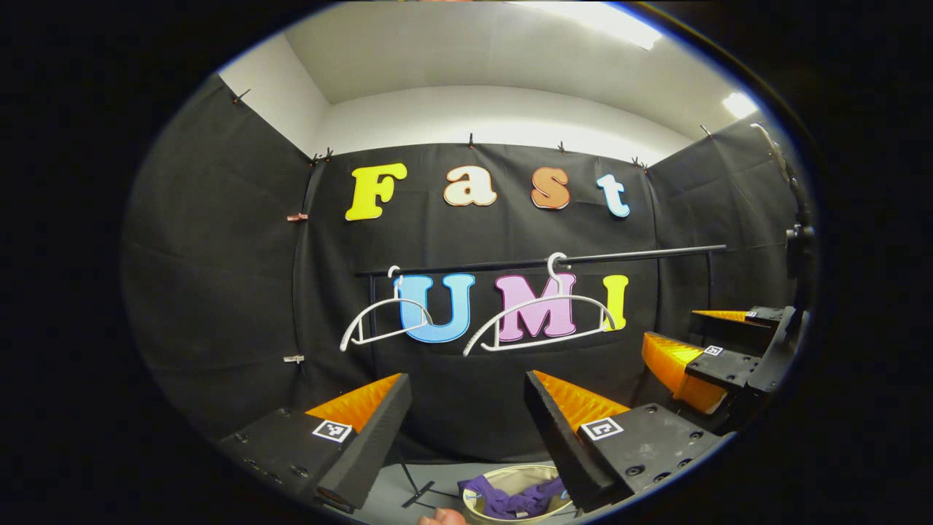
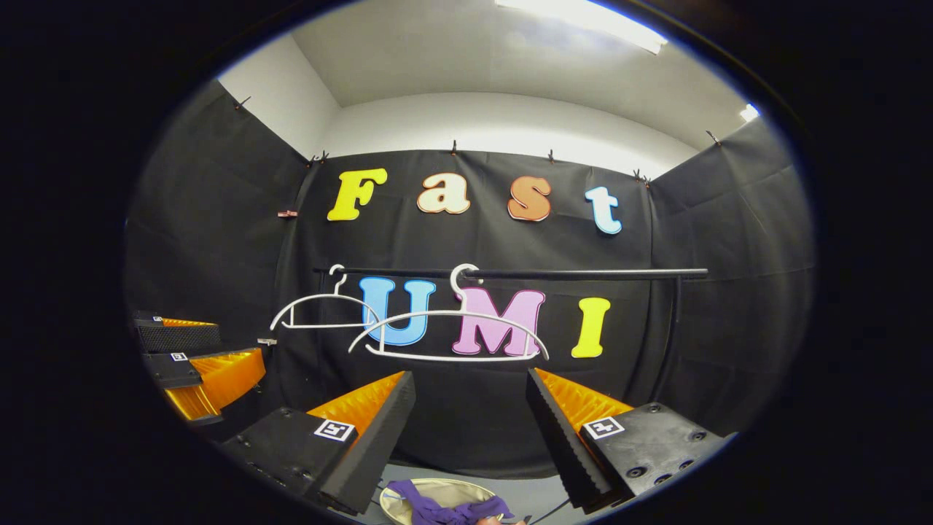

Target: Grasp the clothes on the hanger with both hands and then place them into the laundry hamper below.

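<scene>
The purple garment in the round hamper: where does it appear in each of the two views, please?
Left gripper view: purple garment at the bottom, right of centre, inside the round beige laundry hamper.
Right gripper view: purple garment at the bottom, just left of centre, in the hamper.
Shared landmark: black clothes rail with two white hangers.

Both the left gripper (image 1: pixel 466 430) and the right gripper (image 2: pixel 470 430) hang side by side, fingers spread wide, gripping nothing.

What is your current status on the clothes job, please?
Left gripper open, right gripper open, both holding nothing. Purple clothes in the hamper below. Both hangers bare on the rail. Nothing in the way.
</scene>
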`<state>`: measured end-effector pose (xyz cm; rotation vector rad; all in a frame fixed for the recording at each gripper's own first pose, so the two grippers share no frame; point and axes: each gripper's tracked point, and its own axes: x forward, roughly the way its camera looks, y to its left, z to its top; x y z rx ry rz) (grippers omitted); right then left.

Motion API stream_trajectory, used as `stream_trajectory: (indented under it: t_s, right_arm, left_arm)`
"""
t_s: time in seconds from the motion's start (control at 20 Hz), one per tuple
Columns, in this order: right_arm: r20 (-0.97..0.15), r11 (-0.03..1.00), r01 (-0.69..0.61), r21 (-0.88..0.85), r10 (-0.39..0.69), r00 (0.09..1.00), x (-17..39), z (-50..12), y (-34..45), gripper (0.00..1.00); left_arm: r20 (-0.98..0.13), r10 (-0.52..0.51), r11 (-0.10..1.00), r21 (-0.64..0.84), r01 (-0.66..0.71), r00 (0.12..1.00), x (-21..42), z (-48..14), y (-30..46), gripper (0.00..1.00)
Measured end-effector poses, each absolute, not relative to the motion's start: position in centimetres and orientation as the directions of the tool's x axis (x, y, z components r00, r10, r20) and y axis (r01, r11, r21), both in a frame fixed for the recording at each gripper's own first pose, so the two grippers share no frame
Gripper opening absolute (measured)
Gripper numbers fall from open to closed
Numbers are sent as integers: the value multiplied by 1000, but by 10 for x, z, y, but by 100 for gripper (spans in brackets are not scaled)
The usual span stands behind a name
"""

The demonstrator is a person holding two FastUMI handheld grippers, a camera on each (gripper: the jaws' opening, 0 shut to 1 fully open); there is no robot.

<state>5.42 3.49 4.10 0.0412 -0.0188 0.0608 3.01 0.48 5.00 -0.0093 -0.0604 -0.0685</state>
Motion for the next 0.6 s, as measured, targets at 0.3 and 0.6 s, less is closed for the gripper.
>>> stream_trajectory:
  t_s: [0.3,0.6]
  right_arm:
    - [24,997,-61,38,60,998,51,43,37,98]
    - [32,997,-67,33,66,997,50,46,41,98]
  left_arm:
    - [59,-75,997,-15,76,995,28,51,4,98]
    - [60,-80,997,-12,81,995,27,52,6,98]
